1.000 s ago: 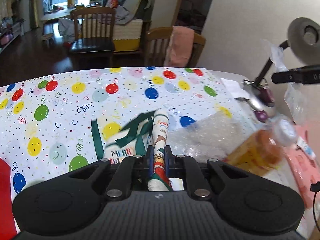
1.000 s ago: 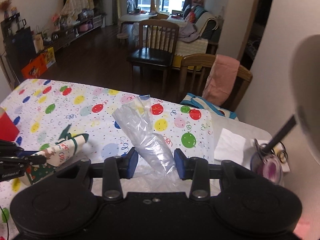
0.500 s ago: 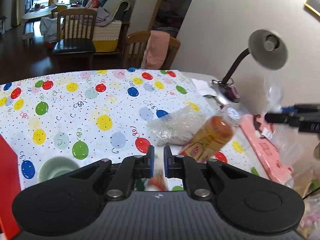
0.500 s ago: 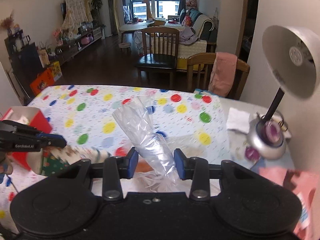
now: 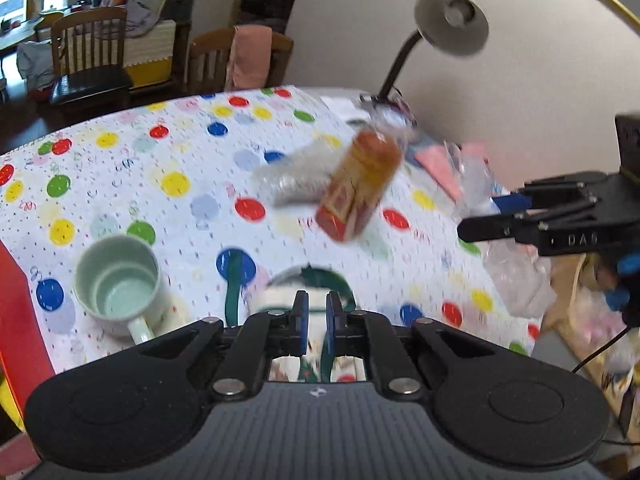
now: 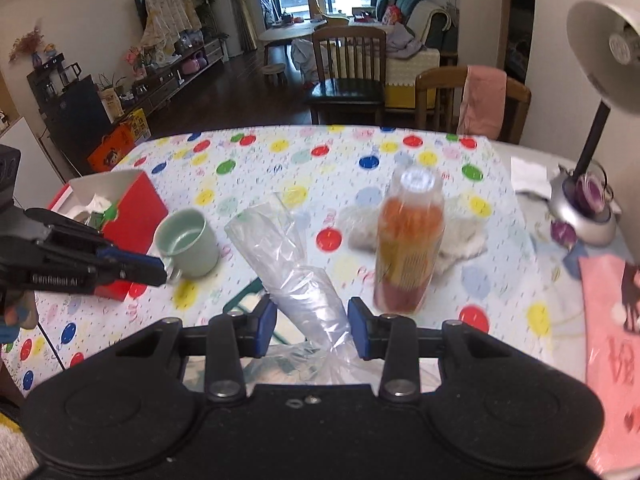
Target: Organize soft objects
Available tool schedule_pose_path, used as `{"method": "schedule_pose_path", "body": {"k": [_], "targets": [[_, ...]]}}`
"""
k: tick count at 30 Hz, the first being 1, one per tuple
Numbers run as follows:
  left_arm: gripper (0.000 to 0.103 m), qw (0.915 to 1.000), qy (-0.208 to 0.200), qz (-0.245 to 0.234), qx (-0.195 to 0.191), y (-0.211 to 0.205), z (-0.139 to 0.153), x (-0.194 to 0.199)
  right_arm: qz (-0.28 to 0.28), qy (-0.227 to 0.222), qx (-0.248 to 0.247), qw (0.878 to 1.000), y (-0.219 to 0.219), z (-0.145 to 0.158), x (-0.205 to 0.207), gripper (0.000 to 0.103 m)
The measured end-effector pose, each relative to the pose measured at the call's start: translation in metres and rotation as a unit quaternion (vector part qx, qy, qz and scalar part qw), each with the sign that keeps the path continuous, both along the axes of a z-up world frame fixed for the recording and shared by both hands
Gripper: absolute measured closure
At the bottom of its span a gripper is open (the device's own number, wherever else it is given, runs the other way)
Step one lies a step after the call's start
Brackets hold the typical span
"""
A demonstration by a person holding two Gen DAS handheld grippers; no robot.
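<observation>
Two wrist views over a bench (image 6: 280, 152) covered in a balloon-print cloth.

Left view: the left hand-held gripper (image 5: 316, 320) sits at bottom centre, its blue pads nearly together and pinching a printed fabric piece (image 5: 316, 364) with green trim that hangs between and below them, blurred. A pale green mug (image 5: 120, 284) stands at the lower left of the frame, just beside the gripper. An orange bottle (image 5: 360, 184) lies tilted in mid-frame, against a bubble wrap wad (image 5: 292, 180). At the right edge the right hand-held gripper (image 5: 480, 228) reaches in with a clear bag (image 5: 516, 276) hanging below it.

Right view: the right hand-held gripper (image 6: 312, 316) at bottom centre has its jaws partly apart, closed on the gathered neck of the clear bag (image 6: 288, 264), which fans up and left from the pads. The bottle (image 6: 408, 240) is right of the bag. The mug (image 6: 188, 240) and a red box (image 6: 136, 216) are at the left, behind the left hand-held gripper (image 6: 152, 272). A desk lamp (image 6: 600, 40) stands at the upper right.
</observation>
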State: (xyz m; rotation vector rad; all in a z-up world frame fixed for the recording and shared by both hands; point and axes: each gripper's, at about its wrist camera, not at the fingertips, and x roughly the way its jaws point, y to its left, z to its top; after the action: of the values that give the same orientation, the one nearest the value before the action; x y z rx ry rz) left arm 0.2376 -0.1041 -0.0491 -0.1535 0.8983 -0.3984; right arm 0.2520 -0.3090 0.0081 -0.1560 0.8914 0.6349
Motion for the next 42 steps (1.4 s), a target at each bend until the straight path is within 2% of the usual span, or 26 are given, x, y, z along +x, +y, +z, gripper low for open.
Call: {"method": "schedule_pose_path", "body": {"k": [5,9,11,12,13,14,19,23,27,29,33,37,39,41,42], "targets": [[0.094,0.9994,0.014,-0.023,0.022,-0.010,-0.019,-0.014,-0.012,0.017,0.005,1.000,0.000,-0.014,-0.019,0.065],[0.087,0.9985,0.030,-0.027,0.037,-0.016,-0.035,-0.015,-0.013,0.023,0.007,1.000,0.001,-0.020,-0.029,0.065],[0.074,0.9978,0.042,-0.025,0.045,-0.019,-0.044,-0.014,-0.014,0.025,0.009,1.000,0.001,-0.022,-0.031,0.065],[0.054,0.9976,0.049,-0.026,0.042,-0.020,-0.048,-0.013,-0.014,0.026,0.011,1.000,0.001,-0.024,-0.032,0.065],[0.022,0.9974,0.055,-0.026,0.038,-0.020,-0.053,-0.013,-0.014,0.028,0.012,0.999,0.000,-0.025,-0.034,0.065],[0.015,0.9973,0.059,-0.025,0.035,-0.021,-0.056,-0.012,-0.014,0.029,0.013,0.999,0.000,-0.026,-0.035,0.065],[0.015,0.9959,0.084,-0.017,0.029,-0.027,-0.076,-0.008,-0.011,0.038,0.013,0.999,-0.004,-0.034,-0.038,0.065],[0.015,0.9934,0.111,-0.026,0.002,-0.034,-0.088,-0.006,-0.008,0.045,0.012,0.999,-0.007,-0.040,-0.039,0.065],[0.011,0.9917,0.119,-0.031,0.039,-0.048,-0.100,-0.003,-0.005,0.050,0.014,0.999,-0.011,-0.044,-0.040,0.065],[0.011,0.9907,0.129,-0.017,0.041,-0.047,-0.109,0.000,-0.004,0.052,0.014,0.999,-0.013,-0.047,-0.040,0.065],[0.011,0.9877,0.143,-0.020,0.059,-0.052,-0.123,0.002,-0.003,0.057,0.017,0.998,-0.018,-0.050,-0.038,0.065],[0.011,0.9875,0.146,-0.016,0.056,-0.055,-0.131,0.002,-0.004,0.060,0.020,0.998,-0.021,-0.052,-0.037,0.065],[0.012,0.9881,0.137,-0.015,0.068,-0.057,-0.131,0.001,-0.003,0.062,0.020,0.998,-0.022,-0.053,-0.036,0.065],[0.019,0.9880,0.129,-0.009,0.085,-0.060,-0.131,0.000,0.000,0.065,0.019,0.998,-0.022,-0.055,-0.036,0.065],[0.029,0.9881,0.124,-0.007,0.091,-0.061,-0.131,-0.001,0.000,0.066,0.018,0.998,-0.022,-0.055,-0.036,0.065]]}}
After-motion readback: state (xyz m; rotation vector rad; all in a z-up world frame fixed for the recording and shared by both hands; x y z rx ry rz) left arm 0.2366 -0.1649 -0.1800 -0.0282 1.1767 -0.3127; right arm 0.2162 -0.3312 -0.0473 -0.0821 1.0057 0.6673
